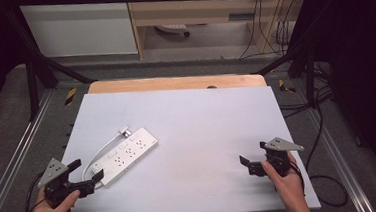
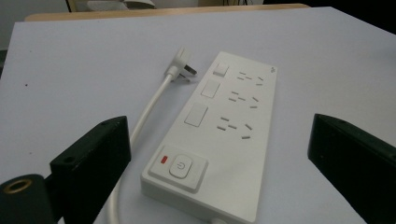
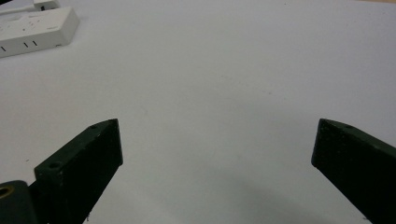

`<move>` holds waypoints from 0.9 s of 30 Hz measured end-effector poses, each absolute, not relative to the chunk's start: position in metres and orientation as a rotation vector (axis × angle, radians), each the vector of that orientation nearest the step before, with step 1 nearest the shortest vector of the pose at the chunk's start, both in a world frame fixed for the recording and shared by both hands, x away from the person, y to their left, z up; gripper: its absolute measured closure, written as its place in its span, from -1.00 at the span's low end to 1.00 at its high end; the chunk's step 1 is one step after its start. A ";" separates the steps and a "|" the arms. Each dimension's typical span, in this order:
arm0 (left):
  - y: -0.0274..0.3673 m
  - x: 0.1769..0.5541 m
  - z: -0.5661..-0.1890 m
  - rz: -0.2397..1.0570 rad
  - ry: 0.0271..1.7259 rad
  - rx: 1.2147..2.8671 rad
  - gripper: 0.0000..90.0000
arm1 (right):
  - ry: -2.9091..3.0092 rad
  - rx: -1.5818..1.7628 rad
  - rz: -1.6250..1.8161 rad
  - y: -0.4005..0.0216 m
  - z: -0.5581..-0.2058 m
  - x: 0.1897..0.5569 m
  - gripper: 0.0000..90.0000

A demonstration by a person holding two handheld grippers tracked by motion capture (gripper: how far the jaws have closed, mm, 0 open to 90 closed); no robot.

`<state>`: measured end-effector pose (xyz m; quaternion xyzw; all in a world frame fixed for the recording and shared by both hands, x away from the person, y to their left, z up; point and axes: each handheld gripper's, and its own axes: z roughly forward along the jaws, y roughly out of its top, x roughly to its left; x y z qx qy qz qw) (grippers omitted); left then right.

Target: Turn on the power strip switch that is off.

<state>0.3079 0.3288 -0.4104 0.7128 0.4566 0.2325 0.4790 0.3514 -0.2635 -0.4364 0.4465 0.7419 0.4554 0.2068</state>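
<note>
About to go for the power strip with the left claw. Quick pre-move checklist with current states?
1. Left claw open wide enough: ok.
2. Power strip lined up between its jaws: ok.
3. Strip flat on the table, sockets up: ok.
4. Cable outside the closing path: not ok, it runs by the left jaw.
5. Plug unplugged, loose beside the strip: ok.
6. Right claw open, well away: ok.

White power strip (image 2: 219, 135) on a pale grey-white table (image 1: 206, 114), white cord (image 2: 149, 107) too (one small red light by its switch), and black jaws on both grippers.
</note>
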 end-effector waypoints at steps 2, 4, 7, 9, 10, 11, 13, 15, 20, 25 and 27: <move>0.328 0.310 -0.408 0.568 1.111 1.738 -0.87 | 2.064 1.246 1.264 -0.263 -0.437 0.352 -0.95; 0.328 0.311 -0.404 0.564 1.109 1.733 -0.87 | 2.065 1.247 1.264 -0.263 -0.437 0.352 -0.95; 0.329 0.312 -0.397 0.574 1.105 1.730 -0.87 | 2.061 1.245 1.267 -0.264 -0.436 0.351 -0.95; 0.329 0.313 -0.395 0.574 1.099 1.730 -0.87 | 2.060 1.245 1.267 -0.264 -0.436 0.351 -0.95; 0.329 0.314 -0.392 0.575 1.093 1.731 -0.87 | 2.059 1.243 1.267 -0.264 -0.436 0.351 -0.95; 0.328 0.314 -0.390 0.575 1.088 1.733 -0.87 | 2.059 1.242 1.268 -0.263 -0.436 0.351 -0.95; 0.328 0.315 -0.389 0.577 1.086 1.733 -0.87 | 2.061 1.245 1.269 -0.263 -0.436 0.351 -0.95; 0.327 0.316 -0.386 0.583 1.082 1.735 -0.87 | 2.063 1.245 1.271 -0.263 -0.436 0.351 -0.95; 0.325 0.320 -0.383 0.576 1.069 1.742 -0.87 | 2.063 1.243 1.272 -0.263 -0.436 0.351 -0.95; 0.321 0.324 -0.380 0.577 1.063 1.750 -0.87 | 2.065 1.248 1.274 -0.263 -0.436 0.351 -0.95; 0.320 0.326 -0.380 0.575 1.063 1.752 -0.87 | 2.065 1.247 1.274 -0.263 -0.436 0.351 -0.95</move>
